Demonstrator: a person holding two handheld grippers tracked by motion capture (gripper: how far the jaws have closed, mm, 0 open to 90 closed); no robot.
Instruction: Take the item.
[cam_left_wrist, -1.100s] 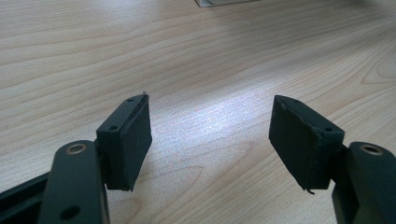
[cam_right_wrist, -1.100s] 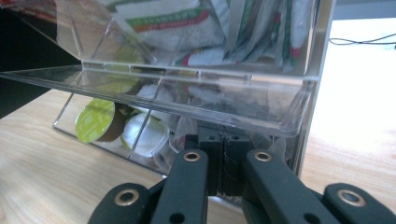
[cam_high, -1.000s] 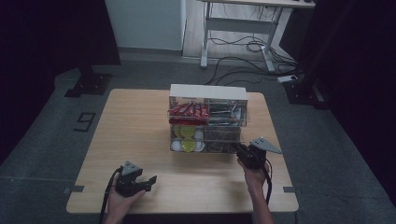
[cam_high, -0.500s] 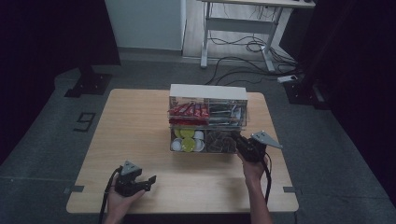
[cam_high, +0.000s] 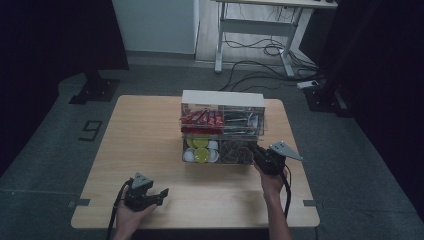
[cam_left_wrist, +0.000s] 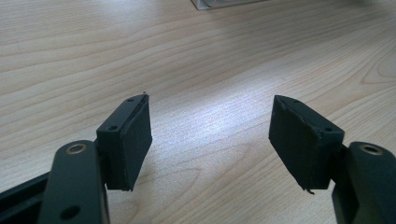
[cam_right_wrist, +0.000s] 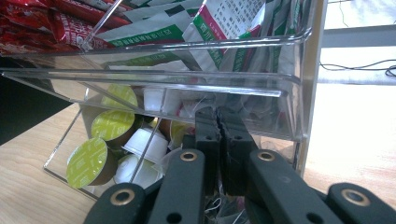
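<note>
Organizer (cam_high: 222, 127) lower-right bin holds right claw (cam_right_wrist: 218, 119), closed, amid teabags (cam_right_wrist: 205, 105).

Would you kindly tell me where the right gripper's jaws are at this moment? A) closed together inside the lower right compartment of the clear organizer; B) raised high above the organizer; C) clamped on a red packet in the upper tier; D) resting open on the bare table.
A: in the right gripper view the right gripper has its jaws pressed together inside the clear organizer, in the lower compartment beside the capsules.
</note>
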